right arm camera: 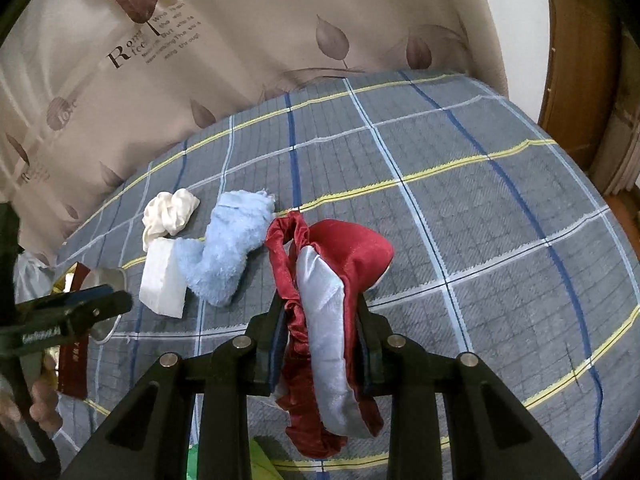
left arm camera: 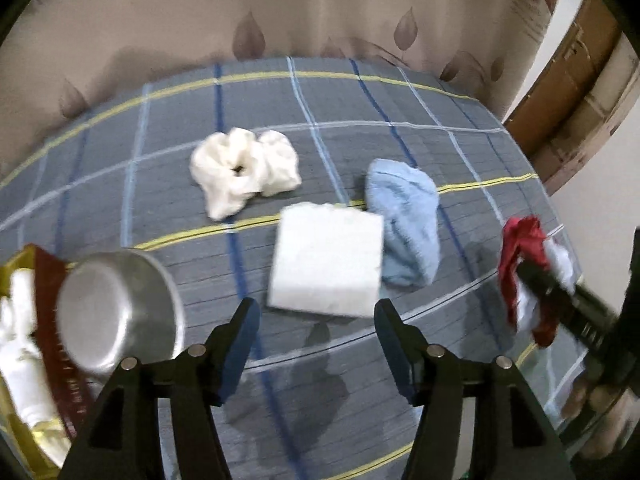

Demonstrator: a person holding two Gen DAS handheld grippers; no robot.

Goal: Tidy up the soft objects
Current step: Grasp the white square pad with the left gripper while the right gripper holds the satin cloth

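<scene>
My right gripper [right arm camera: 322,308] is shut on a red and pale blue satin pouch [right arm camera: 332,280] and holds it above the plaid cloth; the pouch also shows at the right of the left wrist view [left arm camera: 524,256]. My left gripper [left arm camera: 318,308] is open and empty, just short of a white foam block [left arm camera: 326,264]. A light blue fluffy towel [left arm camera: 404,216] lies right of the block. A crumpled white cloth [left arm camera: 244,170] lies further back. In the right wrist view the block [right arm camera: 162,284], towel [right arm camera: 228,248] and white cloth [right arm camera: 168,212] lie to the left.
A metal bowl [left arm camera: 116,308] sits tilted at the left on a gold box [left arm camera: 16,272] holding white cloth and a dark red band. The grey plaid table cover [left arm camera: 460,140] ends at a leaf-print curtain [left arm camera: 280,8] behind. A wooden door [right arm camera: 580,80] is at right.
</scene>
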